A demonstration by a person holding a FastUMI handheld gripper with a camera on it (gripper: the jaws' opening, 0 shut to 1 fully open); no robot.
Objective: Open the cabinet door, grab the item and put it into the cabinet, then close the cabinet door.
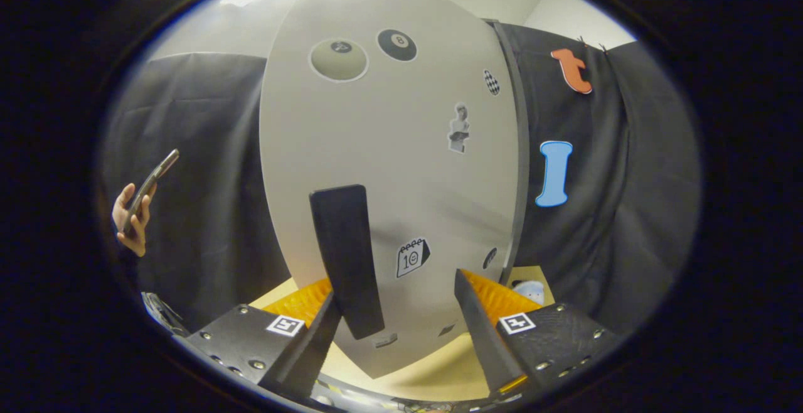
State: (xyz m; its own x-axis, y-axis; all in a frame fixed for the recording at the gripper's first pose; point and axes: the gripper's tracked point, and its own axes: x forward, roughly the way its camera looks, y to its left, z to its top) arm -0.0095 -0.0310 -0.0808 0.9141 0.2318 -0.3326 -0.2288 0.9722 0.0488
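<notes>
The cabinet door (389,143) stands right in front of me, a pale panel with several stickers on it. Its black upright handle (346,256) hangs low on the door, between my fingers and close to the left fingertip (317,316). My gripper (396,312) is open, with neither finger pressing on the handle. A dark cabinet edge (518,149) runs down the door's right side. A small white and pale blue item (531,289) lies on the table beside the cabinet, beyond my right fingertip (478,303) and partly hidden by it.
The cabinet stands on a light wooden table (439,369). Black cloth hangs on both sides. To the left of the cabinet, a person's hand (130,219) holds up a phone (150,184).
</notes>
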